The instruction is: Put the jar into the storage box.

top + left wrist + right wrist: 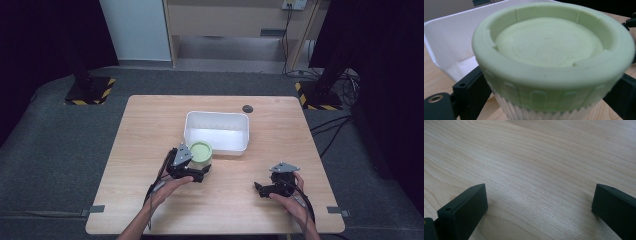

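On the light wooden worktop, left gripper jaws clamp the pale-green-lidded round jar, just near of the white rectangular plastic tub. Right gripper jaws apart, empty.

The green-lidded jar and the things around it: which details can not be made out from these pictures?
- Jar: contents hidden by its green lid in the high and left gripper views.
- Jar base: cut off by the bottom edge in the left gripper view; hidden by the left gripper in the high view.
- Small dark object near the table's far edge: too small to identify in the high view.
- White tub: its near inner wall is hidden by its own rim in the high view.
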